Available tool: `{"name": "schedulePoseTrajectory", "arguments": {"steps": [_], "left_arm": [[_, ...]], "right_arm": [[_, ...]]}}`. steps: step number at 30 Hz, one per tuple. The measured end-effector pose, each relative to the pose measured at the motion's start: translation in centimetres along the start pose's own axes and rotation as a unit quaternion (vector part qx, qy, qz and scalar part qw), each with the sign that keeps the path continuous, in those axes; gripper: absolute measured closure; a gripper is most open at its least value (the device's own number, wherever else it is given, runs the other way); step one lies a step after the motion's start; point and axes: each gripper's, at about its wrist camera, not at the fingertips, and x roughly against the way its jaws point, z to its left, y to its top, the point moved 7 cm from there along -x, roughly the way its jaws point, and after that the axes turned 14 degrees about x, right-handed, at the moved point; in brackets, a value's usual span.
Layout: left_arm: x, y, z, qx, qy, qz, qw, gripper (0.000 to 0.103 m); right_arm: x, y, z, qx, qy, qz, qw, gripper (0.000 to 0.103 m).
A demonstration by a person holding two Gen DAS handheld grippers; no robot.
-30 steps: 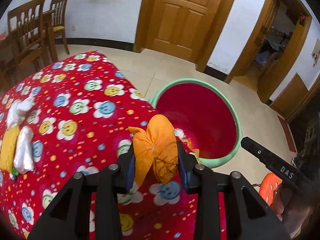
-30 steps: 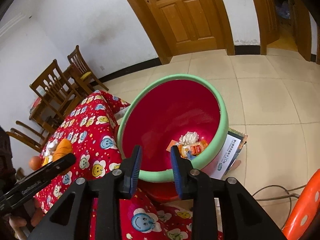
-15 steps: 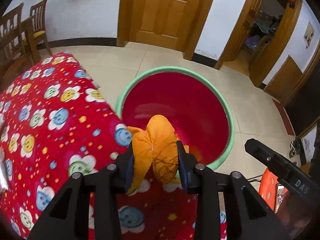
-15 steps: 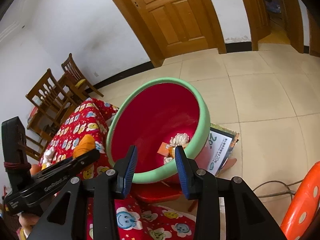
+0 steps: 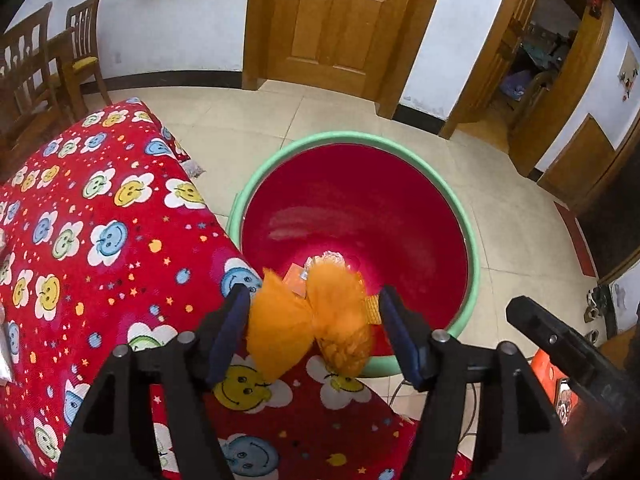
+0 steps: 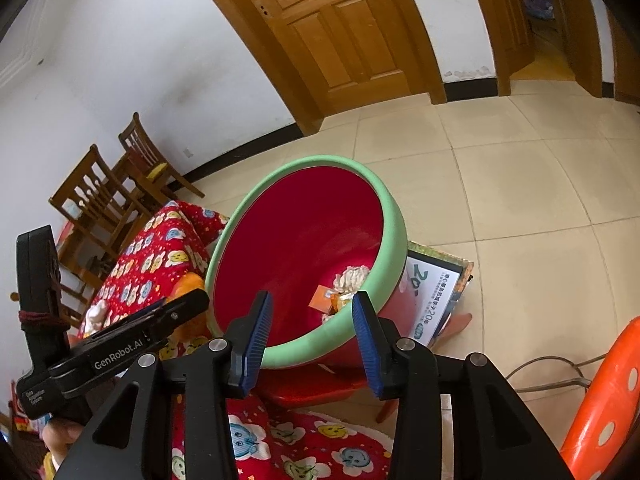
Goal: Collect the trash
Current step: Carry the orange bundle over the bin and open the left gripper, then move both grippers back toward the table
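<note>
Opening left jaws release orange wrapper [image 5: 308, 320].

My left gripper [image 5: 314, 334] hangs over the near corner of the table [image 5: 100, 240], with the peel [image 5: 308, 320] between my parted jaws at the near rim of the basin [image 5: 468, 248]. The basin stands on the floor just right of the table, with a wad of tissue [image 6: 352, 278] and a wrapper [image 6: 322, 296] in its bottom. The chairs [image 5: 48, 68] stand far left by the wall, the door [image 5: 340, 24] behind the basin, and my right gripper [image 6: 312, 340] right of the left one, over the basin's near rim.
</note>
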Motion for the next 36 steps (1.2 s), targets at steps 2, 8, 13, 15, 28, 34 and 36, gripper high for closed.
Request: {"name": "schedulePoseTrajectory", "arguments": {"steps": [2,8,13,15,28,34,36], "left_arm": [[0.1,0.1,0.0,0.000,0.001,-0.001,1.0000,0.036],[0.9,0.3,0.1,0.002,0.000,-0.008,1.0000,0.036],[1.5,0.1,0.7,0.008,0.004,-0.010,0.9999,0.036],[1.9,-0.2,1.2,0.014,0.007,-0.010,0.9998,0.036],[6.0,-0.9,6.0,0.057,0.033,-0.034,0.9972,0.036],[8.1,-0.8,8.7,0.077,0.047,-0.053,0.9946,0.036],[8.8,-0.7,9.6,0.083,0.053,-0.058,0.9935,0.036]], "right_arm": [[0.0,0.0,0.1,0.000,0.001,0.000,1.000,0.060],[0.1,0.0,0.3,0.003,0.002,-0.001,1.000,0.060],[0.4,0.1,0.7,0.005,0.003,-0.003,1.000,0.059],[0.5,0.1,0.9,0.008,0.006,-0.003,1.000,0.058],[0.8,0.1,3.8,0.033,0.027,-0.005,0.999,0.051],[1.0,0.0,5.8,0.046,0.038,-0.003,0.998,0.051],[1.0,-0.1,6.5,0.050,0.043,-0.003,0.998,0.051]]}}
